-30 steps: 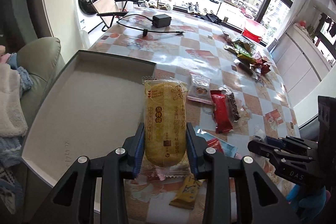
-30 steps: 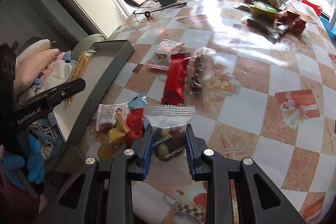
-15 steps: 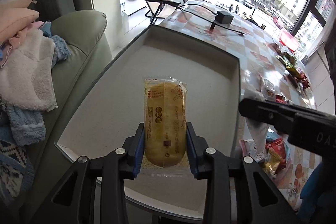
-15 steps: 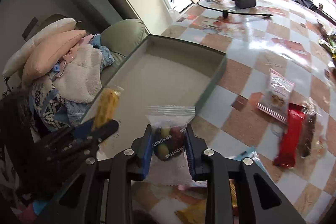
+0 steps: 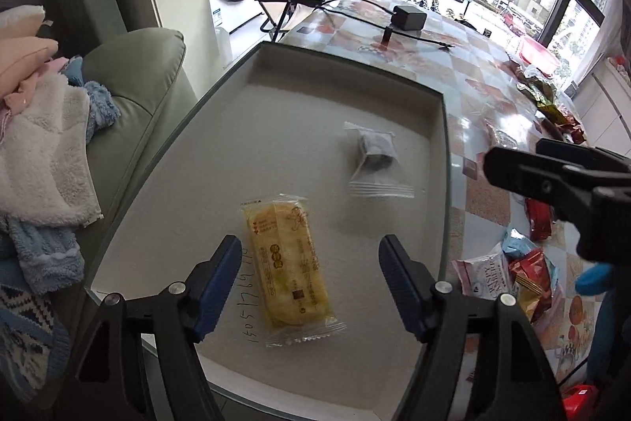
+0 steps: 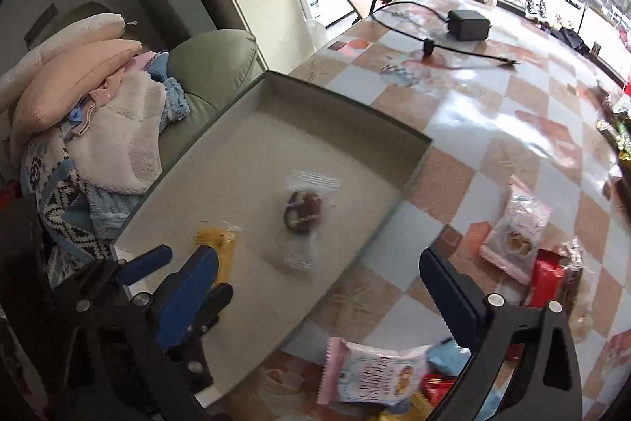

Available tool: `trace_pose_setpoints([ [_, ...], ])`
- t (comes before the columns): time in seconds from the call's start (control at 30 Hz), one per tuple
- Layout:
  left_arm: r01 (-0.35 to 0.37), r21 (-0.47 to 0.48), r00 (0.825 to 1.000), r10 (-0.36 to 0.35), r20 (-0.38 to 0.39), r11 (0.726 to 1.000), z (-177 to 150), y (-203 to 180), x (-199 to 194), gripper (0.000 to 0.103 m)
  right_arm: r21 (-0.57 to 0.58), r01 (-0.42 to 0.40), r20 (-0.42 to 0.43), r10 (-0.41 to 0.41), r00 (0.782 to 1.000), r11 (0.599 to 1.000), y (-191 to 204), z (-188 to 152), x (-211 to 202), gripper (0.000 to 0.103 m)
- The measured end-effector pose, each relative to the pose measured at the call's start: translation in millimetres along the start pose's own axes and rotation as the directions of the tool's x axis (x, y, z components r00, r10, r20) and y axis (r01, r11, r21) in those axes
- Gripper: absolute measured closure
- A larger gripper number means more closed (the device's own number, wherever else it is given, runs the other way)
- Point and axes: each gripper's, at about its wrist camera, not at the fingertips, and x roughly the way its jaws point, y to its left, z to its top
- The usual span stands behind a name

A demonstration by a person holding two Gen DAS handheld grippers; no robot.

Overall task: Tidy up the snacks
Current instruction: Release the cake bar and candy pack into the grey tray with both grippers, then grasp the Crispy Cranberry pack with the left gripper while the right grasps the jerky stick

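A shallow grey tray (image 5: 276, 58) (image 6: 347, 105) sits at the table's left edge. In it lie a yellow cake packet (image 5: 288, 263) (image 6: 215, 237) and a clear packet with dark candy (image 5: 376, 156) (image 6: 303, 212). My left gripper (image 5: 311, 283) is open just above the yellow packet, not touching it. My right gripper (image 6: 319, 287) is open above the tray's near right wall and empty; it shows at the right of the left wrist view (image 5: 552, 176). My left gripper shows at lower left in the right wrist view (image 6: 173, 275).
Loose snacks lie right of the tray: a pink-white packet (image 6: 374, 373) (image 5: 485, 271), red packets (image 5: 538, 216), a clear cookie packet (image 6: 516, 227). A black adapter with cable (image 5: 410, 16) lies far back. A green sofa with blankets (image 5: 47, 145) borders the left.
Both grippers opened and let go: the yellow cake packet and the candy packet now lie in the tray. The left gripper sits a little higher above the tray.
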Motion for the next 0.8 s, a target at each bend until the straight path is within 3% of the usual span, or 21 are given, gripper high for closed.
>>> trace_pose_setpoints([
  [0.13, 0.023, 0.083, 0.999, -0.026, 0.033, 0.996, 8.7, -30.9, -12.9, 0.025, 0.085, 0.167, 0.02, -0.17, 0.985, 0.982, -64.3, -14.4, -22.9, 0.0],
  [0.27, 0.066, 0.196, 0.996, -0.076, 0.045, 0.978, 20.2, -77.7, -19.6, 0.023, 0.234, 0.333, -0.048, -0.331, 0.942, 0.914, -142.8, -36.2, -33.6, 0.0],
  [0.43, 0.086, 0.265, 0.996, -0.092, 0.009, 0.961, 28.7, -126.9, -9.5, 0.022, 0.311, 0.37, -0.146, -0.34, 0.929, 0.875, -194.4, -62.7, -23.8, 0.0],
  [0.7, 0.105, 0.287, 0.994, -0.089, -0.068, 0.952, 42.6, -169.3, 23.1, 0.022, 0.28, 0.33, -0.175, -0.29, 0.941, 0.901, -189.4, -59.7, 10.3, 0.001],
  [0.8, 0.112, 0.276, 0.991, -0.086, -0.103, 0.955, 51.7, -178.9, 40.3, 0.022, 0.247, 0.344, -0.163, -0.312, 0.936, 0.906, -183.8, -58.0, 15.0, 0.016],
])
